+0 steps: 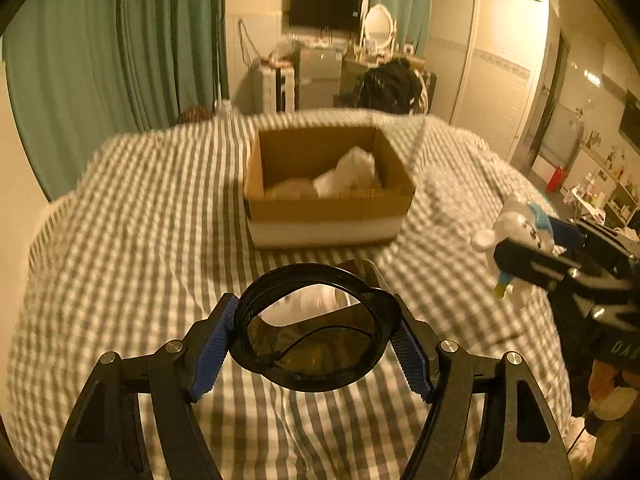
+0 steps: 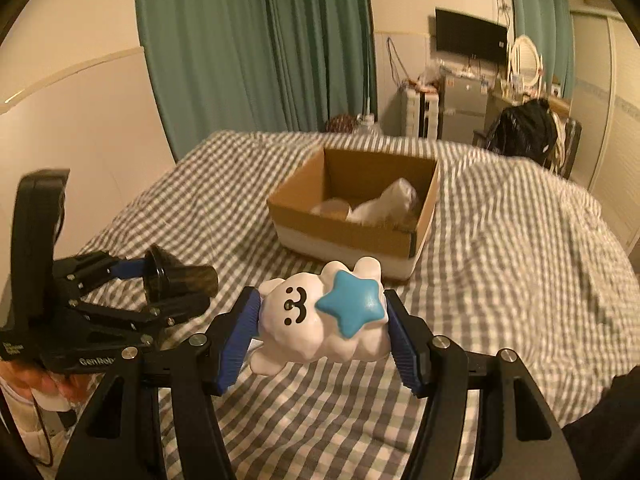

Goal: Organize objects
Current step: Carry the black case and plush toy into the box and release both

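My left gripper (image 1: 314, 340) is shut on a black round lid-like cup (image 1: 316, 344), held above the checked bed cover; it also shows in the right wrist view (image 2: 176, 280). My right gripper (image 2: 322, 332) is shut on a white cloud-shaped toy with a blue star (image 2: 324, 320), also seen in the left wrist view (image 1: 516, 236) at the right. An open cardboard box (image 1: 328, 208) stands on the bed ahead of both grippers, also in the right wrist view (image 2: 352, 236), with white crumpled items (image 1: 352, 174) inside.
The bed (image 1: 140, 220) has a grey-white checked cover. Green curtains (image 1: 100, 52) hang behind on the left. A fridge, a TV (image 1: 326, 8), a mirror and a chair with a black bag (image 1: 390, 84) stand beyond the bed. A white wardrobe (image 1: 492, 60) is at the right.
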The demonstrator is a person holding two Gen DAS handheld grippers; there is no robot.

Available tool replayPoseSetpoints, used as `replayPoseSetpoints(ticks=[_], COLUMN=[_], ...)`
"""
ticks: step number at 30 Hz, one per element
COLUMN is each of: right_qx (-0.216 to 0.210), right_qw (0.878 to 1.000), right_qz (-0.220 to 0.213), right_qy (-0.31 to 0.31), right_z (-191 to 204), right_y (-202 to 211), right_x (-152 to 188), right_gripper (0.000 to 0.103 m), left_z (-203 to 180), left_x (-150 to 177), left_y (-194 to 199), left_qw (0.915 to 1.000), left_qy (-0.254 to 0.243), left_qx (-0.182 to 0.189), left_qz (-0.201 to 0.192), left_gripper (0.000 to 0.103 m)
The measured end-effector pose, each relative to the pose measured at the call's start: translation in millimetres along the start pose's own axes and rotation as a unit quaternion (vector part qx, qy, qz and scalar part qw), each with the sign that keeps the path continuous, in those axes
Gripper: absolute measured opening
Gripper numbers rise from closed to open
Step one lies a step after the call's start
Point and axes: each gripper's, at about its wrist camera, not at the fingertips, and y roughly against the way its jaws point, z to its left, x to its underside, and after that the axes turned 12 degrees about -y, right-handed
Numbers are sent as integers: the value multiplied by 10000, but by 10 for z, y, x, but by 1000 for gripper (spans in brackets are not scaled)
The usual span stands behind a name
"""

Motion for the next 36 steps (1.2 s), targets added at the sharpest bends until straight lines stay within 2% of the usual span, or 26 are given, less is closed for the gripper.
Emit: replayPoseSetpoints(ticks=[7,17,24,29,36], right_qx=[188,217,214,210,162], right_qw=[9982,9931,9917,9919,9944], right_qz=[-480,-1021,-1124,-1134,-992], right_qy=[308,542,592,531,325], right_z=[109,151,113,39,-106], right_y=[180,124,-196,-518,-1068], right_x=[-312,-1003,-1470,-1770,-2053], right_gripper=[61,61,61,61,61], left_z=[40,297,471,598,719], left_x=[-498,-1217,-1646,-1823,-1919], left_y=[121,-122,-436,-775,-1364], left_qw=[9985,9960,9937,9932,9956], left_qy=[-206,-221,-297,-400,-370], left_qx=[-177,-423,-700,-800,-670], left_qz=[-465,-757,-817,-746,-546], left_gripper=[75,75,75,75,75])
